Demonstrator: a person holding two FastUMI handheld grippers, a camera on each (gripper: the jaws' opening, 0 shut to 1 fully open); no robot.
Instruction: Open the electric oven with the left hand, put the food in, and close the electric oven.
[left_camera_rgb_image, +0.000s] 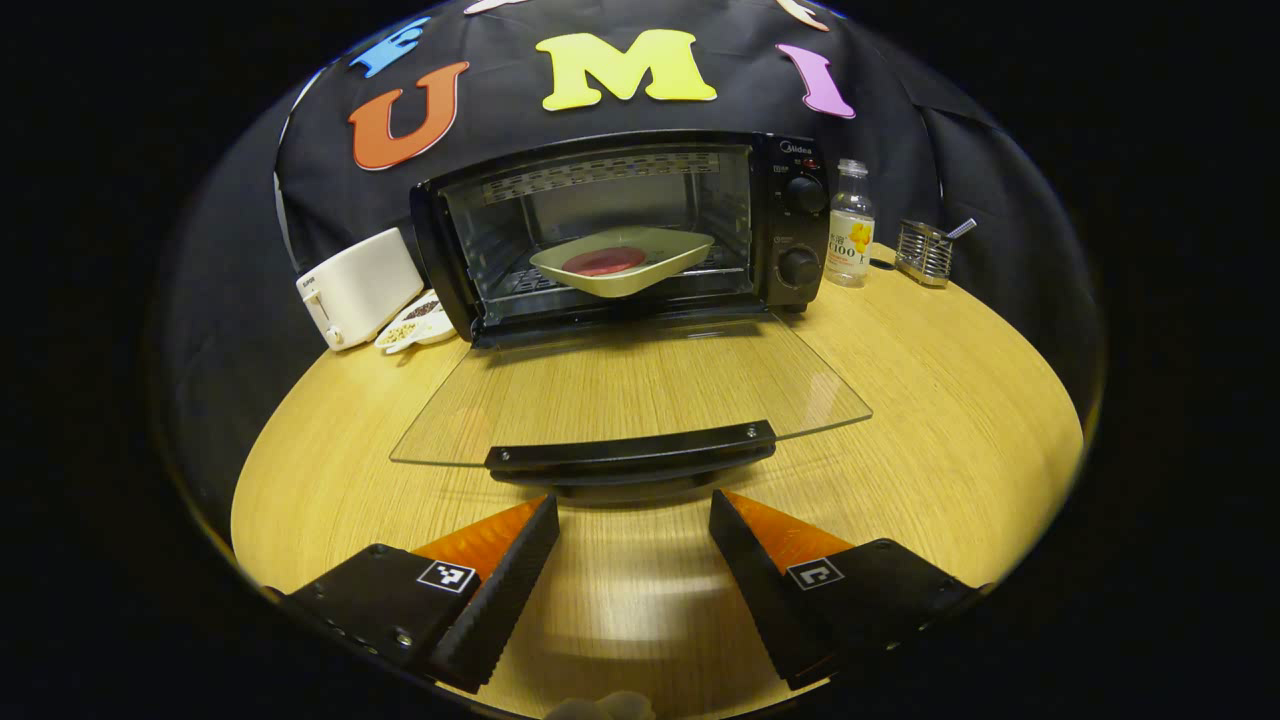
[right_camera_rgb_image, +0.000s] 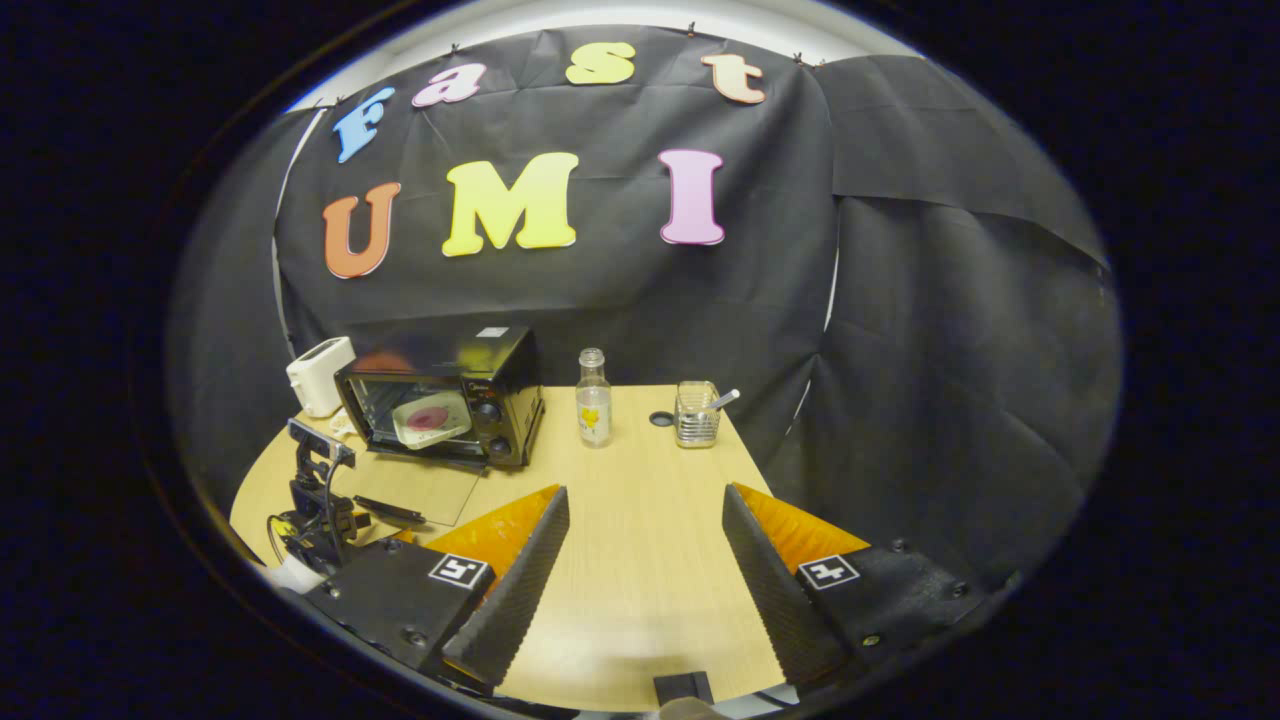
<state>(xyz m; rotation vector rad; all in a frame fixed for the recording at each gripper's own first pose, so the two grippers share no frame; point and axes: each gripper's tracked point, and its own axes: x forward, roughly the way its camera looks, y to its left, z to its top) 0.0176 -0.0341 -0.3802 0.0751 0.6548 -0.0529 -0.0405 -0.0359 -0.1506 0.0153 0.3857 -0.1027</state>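
Glass oven door (left_camera_rgb_image: 630, 395) lies flat at twelve o'clock; cream dish of red food (left_camera_rgb_image: 622, 262) sits inside. Your left gripper (left_camera_rgb_image: 634, 535), jaws wide and empty, faces the black door handle (left_camera_rgb_image: 632, 456) for closing.

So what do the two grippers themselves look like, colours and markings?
Left gripper and right gripper match: each has two black wedge fingers with ribbed inner pads, orange upper faces, and a small square black-and-white marker on each black base. In the right gripper view, the left gripper is a black rig trailing a thin cable.
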